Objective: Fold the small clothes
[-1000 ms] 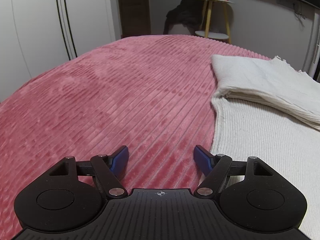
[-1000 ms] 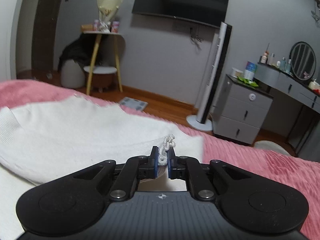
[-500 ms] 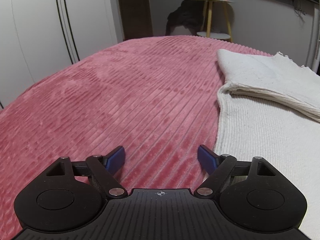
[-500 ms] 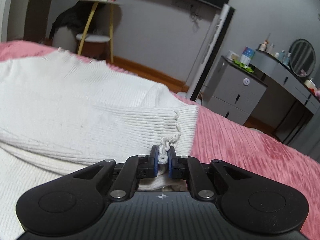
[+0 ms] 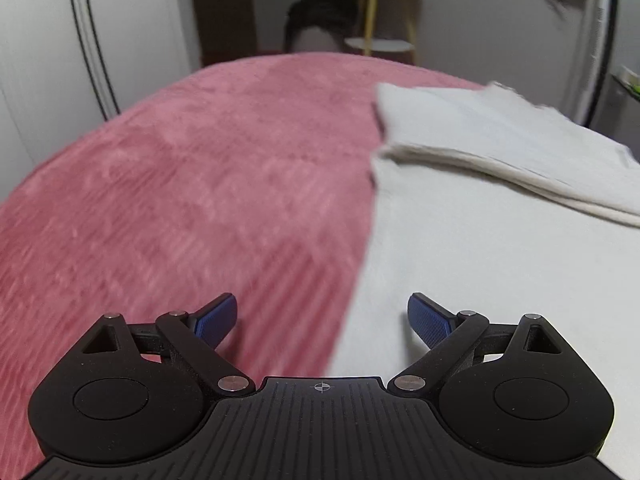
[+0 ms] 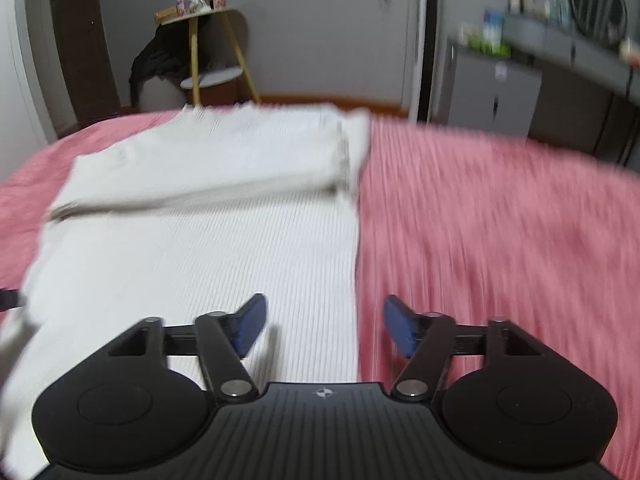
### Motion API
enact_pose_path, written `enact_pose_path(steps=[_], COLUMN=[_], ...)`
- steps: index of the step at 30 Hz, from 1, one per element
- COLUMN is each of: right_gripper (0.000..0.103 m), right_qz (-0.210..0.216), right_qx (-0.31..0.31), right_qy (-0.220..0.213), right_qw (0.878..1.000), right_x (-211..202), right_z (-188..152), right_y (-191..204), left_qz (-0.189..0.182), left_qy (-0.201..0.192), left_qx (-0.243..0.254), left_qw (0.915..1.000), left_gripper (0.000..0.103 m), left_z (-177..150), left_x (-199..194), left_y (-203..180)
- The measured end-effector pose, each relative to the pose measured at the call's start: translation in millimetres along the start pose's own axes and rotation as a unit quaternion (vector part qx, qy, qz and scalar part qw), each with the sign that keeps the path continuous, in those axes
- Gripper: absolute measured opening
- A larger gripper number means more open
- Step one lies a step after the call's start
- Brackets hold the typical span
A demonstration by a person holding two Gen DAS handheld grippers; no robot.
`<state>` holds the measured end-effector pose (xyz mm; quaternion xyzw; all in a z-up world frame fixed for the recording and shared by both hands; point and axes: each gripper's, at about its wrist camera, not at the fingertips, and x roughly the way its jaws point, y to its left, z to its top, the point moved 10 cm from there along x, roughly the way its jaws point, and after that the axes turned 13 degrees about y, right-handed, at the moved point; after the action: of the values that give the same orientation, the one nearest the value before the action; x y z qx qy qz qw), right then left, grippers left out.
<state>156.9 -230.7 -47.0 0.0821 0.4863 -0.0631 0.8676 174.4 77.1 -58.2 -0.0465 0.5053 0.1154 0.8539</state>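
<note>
- The right hand-held gripper (image 6: 322,326) is wide open now and holds nothing. A moment ago it was pinched tight on a knotted bit at the edge of the white knit top. So it has just let go.
- Right under and in front of it lies the white knit top (image 6: 224,256), flat on the bed. The top's right edge runs straight ahead between the two blue fingers (image 6: 250,322), so the left finger is over the cloth and the right one is over the pink blanket (image 6: 500,232).
- The left hand-held gripper (image 5: 320,320) is also wide open and empty. It was open before too, but it has moved closer to the top. The top's left edge (image 5: 360,280) now runs between its fingers.
- A bit farther ahead of both, the far part of the top is folded back over the near part. It makes a thick, neat fold (image 6: 208,172) across the cloth.
- I think that fold is done, since the cloth sits by itself. Both views are blurry, so the hands seem to be moving.
- I think the next job is to grab the near edges and fold again.
- Far off are a small yellow-legged stand (image 6: 212,52) and grey drawers (image 6: 496,96).
</note>
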Motion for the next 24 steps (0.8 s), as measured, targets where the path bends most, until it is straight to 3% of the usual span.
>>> enact_pose_path(steps=[2, 8, 12, 16, 19, 22, 24], right_gripper=[0.082, 0.088, 0.088, 0.087, 0.08, 0.059, 0.052], right_qz=[0.018, 0.082, 0.061, 0.071, 0.084, 0.097, 0.111], right_qx=[0.024, 0.043, 0.075, 0.082, 0.095, 0.118, 0.131], right_qy=[0.023, 0.078, 0.086, 0.122, 0.137, 0.162, 0.172], right_qw=[0.999, 0.993, 0.992, 0.987, 0.982, 0.975, 0.97], right_x=[-10, -20, -29, -22, -17, -9, -7], right_z=[-23, -69, -77, -91, -94, -99, -103], right_y=[-7, -10, -18, -20, -21, -24, -25], left_qz=[-0.012, -0.024, -0.007, -0.009, -0.017, -0.016, -0.013], left_qy=[0.007, 0.028, 0.047, 0.064, 0.078, 0.08, 0.081], left_qx=[0.01, 0.004, 0.008, -0.001, -0.017, -0.016, -0.014], left_qw=[0.9999, 0.9993, 0.9988, 0.9979, 0.9967, 0.9965, 0.9965], left_gripper=[0.096, 0.096, 0.096, 0.096, 0.096, 0.096, 0.096], left_z=[-12, -34, -50, -60, -64, -66, -67], left_x=[-11, -25, -24, -24, -23, -23, -22], left_y=[-3, 3, 9, 15, 20, 21, 20])
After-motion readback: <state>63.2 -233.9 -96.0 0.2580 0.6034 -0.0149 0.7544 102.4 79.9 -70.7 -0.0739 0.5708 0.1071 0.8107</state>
